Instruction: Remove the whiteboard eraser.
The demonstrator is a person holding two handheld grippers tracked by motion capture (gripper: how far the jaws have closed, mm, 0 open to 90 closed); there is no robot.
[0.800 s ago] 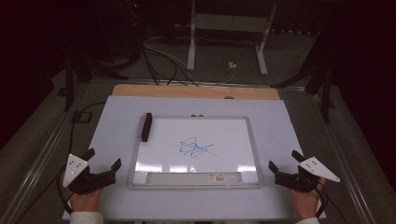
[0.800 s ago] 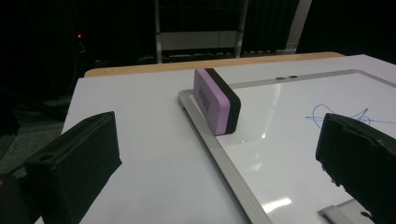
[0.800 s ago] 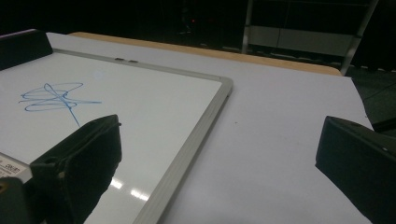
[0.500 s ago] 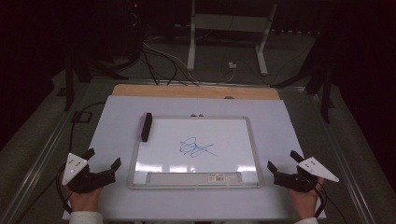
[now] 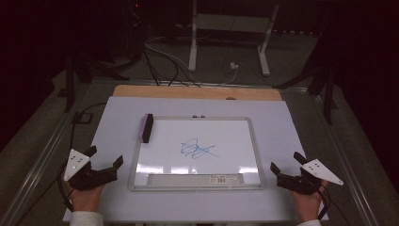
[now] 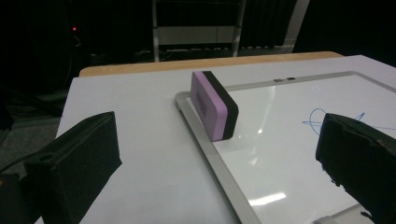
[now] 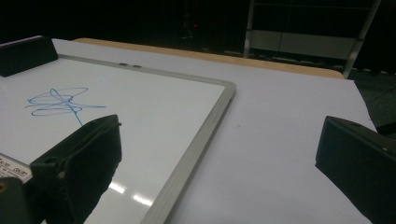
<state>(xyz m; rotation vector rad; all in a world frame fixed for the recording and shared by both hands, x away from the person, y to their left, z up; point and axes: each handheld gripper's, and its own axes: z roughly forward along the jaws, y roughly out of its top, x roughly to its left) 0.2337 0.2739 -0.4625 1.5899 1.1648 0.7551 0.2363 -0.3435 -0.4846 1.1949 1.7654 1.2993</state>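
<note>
2 grippers, left gripper [image 5: 104, 160] and right gripper [image 5: 285, 165], jaws apart; eraser [image 7: 25, 54] cut off.

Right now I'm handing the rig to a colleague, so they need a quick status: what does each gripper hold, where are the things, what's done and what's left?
Left gripper: open, empty, resting on the table left of the whiteboard.
Right gripper: open, empty, off the whiteboard's right edge.
Eraser: standing on its edge at the board's far left corner, purple side facing outward, nearer the left gripper.
Blue scribble: mid-board, intact.
Done: nothing yet.
Left: probably pick up the eraser with the left gripper's fingers and wipe off the scribble.
</note>
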